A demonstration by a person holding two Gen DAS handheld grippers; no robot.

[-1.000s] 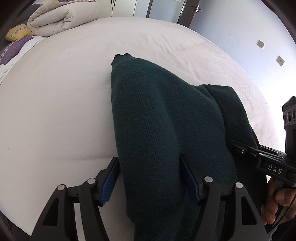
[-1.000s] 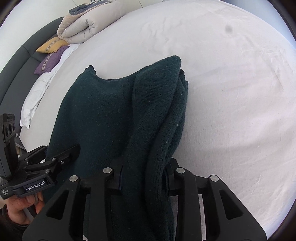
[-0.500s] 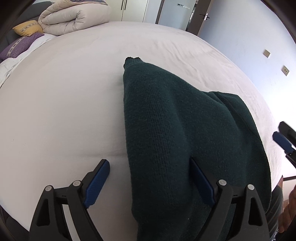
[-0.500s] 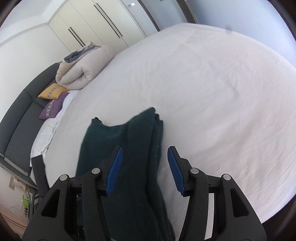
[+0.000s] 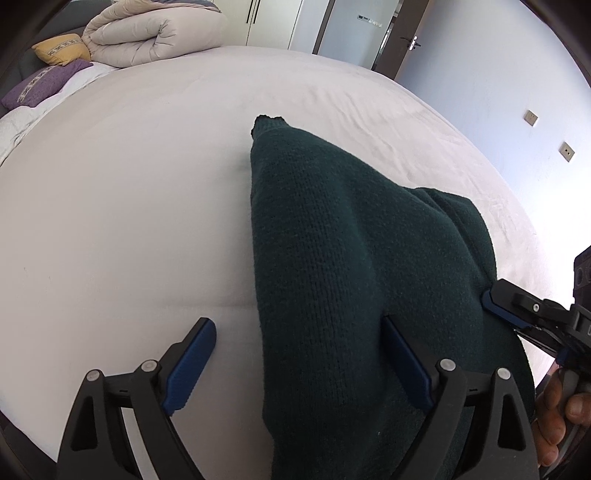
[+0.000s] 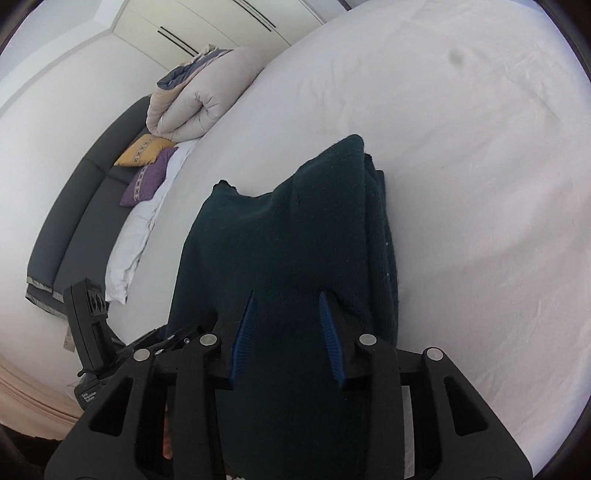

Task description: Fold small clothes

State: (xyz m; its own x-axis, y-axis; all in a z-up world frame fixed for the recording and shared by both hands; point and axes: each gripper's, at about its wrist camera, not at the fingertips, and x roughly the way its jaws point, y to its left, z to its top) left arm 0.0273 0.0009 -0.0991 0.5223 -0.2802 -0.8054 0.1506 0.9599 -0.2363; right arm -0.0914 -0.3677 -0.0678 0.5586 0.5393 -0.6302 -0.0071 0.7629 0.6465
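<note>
A dark green knitted sweater lies folded on the white bed, its near end hanging over the bed's front edge. My left gripper is open, its fingers standing either side of the sweater's left edge. My right gripper is open over the sweater, which fills the gap between its blue pads; it also shows in the left wrist view at the sweater's right edge. The left gripper's body shows at the lower left of the right wrist view.
A rolled beige duvet and yellow and purple cushions lie at the bed's far left, by a dark headboard. Wardrobe doors stand behind. A wall with sockets is on the right.
Both grippers opened and let go of the sweater. The right gripper pulled back and up, then came back down over the sweater with its jaws narrower.
</note>
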